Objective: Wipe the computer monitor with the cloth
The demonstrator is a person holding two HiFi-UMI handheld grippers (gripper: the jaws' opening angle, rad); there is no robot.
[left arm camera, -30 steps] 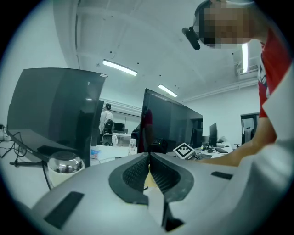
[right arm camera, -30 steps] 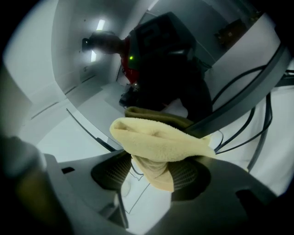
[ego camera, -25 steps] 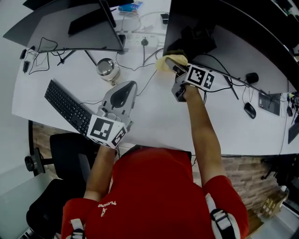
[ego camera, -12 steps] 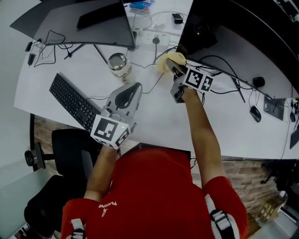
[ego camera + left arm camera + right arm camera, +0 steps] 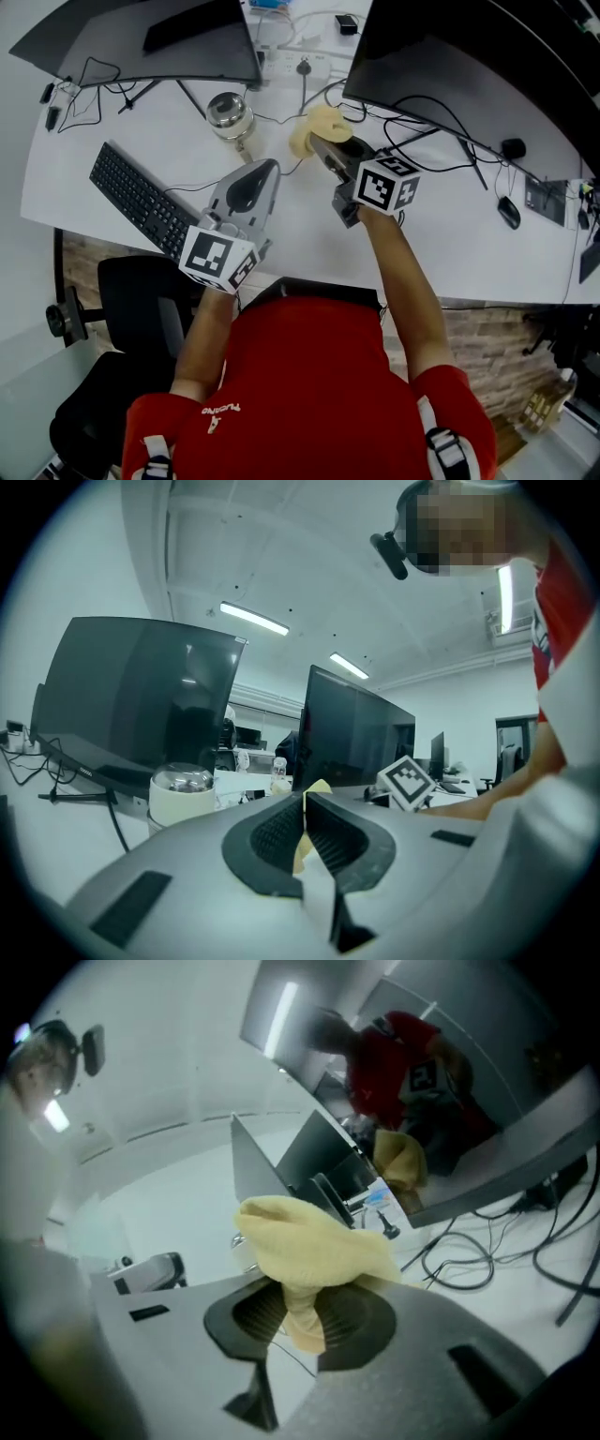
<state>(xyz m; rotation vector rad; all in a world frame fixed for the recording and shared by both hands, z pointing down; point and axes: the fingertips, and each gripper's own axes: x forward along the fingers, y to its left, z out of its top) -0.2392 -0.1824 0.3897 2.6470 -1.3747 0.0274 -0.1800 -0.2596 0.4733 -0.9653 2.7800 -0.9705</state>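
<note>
Yellow cloth (image 5: 314,1241), soft and crumpled: pinched by one twisted fold between the jaws of the right gripper (image 5: 298,1314), jaws closing on it, loose bulk bunched just ahead of the pads. Apparently lifted off the surface, though contact underneath not visible.

Left gripper (image 5: 305,829): jaws pressed together, nothing between them. Hovers beside and slightly behind the right gripper.

Step in hand, as judged: securing the cloth before carrying it to the screen. Best done by finishing the pinch firmly on the fold, keeping the loose bulk forward of the pads for fabric-first contact with the glass, meeting the panel square-on, pressing lightly, sweeping in overlapping passes.

Large dark flat monitor (image 5: 450,47): ahead and to the right of the right gripper, near; glossy and reflective.

Second dark flat monitor (image 5: 131,37): ahead and to the left of the left gripper.

White desk (image 5: 309,234): beneath both grippers.
- Black keyboard (image 5: 136,202), left of the left gripper.
- Round metal-lidded container (image 5: 228,114), ahead of the left gripper.
- Black cables (image 5: 441,127), right of the right gripper.
- Black mouse (image 5: 503,214), well off to the right.

Room: open office, ceiling strip lights (image 5: 255,619) overhead.
</note>
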